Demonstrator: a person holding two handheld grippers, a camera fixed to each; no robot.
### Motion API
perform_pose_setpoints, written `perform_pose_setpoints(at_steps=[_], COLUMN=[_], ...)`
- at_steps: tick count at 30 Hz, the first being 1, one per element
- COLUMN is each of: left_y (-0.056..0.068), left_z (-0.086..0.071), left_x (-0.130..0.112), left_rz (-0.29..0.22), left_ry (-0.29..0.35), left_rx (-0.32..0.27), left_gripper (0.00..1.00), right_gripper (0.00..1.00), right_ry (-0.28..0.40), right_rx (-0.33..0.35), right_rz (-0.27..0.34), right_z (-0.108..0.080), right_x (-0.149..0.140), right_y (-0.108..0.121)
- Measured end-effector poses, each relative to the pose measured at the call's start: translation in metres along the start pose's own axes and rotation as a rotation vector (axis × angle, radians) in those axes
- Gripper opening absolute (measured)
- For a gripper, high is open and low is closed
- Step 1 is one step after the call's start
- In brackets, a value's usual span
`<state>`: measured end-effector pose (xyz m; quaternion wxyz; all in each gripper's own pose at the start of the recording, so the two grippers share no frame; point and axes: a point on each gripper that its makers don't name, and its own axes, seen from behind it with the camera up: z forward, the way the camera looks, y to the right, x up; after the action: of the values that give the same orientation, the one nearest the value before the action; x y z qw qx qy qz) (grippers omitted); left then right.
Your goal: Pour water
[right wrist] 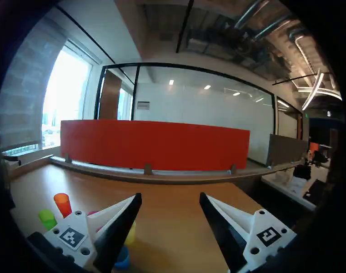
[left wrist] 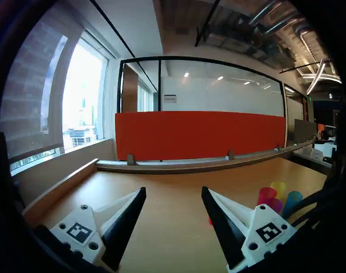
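The left gripper (left wrist: pixel 173 190) gapes wide and empty over the table (left wrist: pixel 173 223), and the coloured cups (left wrist: pixel 276 196) stand to the right of its jaws, outside them. The right gripper (right wrist: pixel 170 195) is equally wide and empty, with an orange cup (right wrist: pixel 62 203) and a green cup (right wrist: pixel 47 219) left of its jaws.

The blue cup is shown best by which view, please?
The left gripper view: the blue cup stands upright on the desk beside other cups, much of its side visible. In the right gripper view, just a blue rim peeks out behind one finger of the right gripper.
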<state>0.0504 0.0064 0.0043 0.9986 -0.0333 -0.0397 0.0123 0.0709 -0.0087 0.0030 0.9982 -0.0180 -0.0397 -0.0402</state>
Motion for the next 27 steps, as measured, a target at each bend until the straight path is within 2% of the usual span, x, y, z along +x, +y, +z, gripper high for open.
perform_pose_setpoints(at_steps=[9,18,27], left_y=[-0.003,-0.008,-0.009], left_z=[0.006,0.007,0.005], left_x=[-0.017,-0.045,-0.067], left_rz=[0.007,0.006,-0.036], left_ry=[0.030,0.035,0.051], left_rx=[0.033,0.064,0.076], left_gripper=[0.90,0.90,0.90], right_gripper=[0.99,0.99,0.99], right_ry=[-0.015,-0.017,-0.016], right_rx=[0.006,0.002,0.001], right_rz=[-0.007,0.012,0.013], right_z=[0.005,0.013,0.019], right_x=[-0.001,-0.004,-0.011], right_y=[-0.001,-0.005,-0.009])
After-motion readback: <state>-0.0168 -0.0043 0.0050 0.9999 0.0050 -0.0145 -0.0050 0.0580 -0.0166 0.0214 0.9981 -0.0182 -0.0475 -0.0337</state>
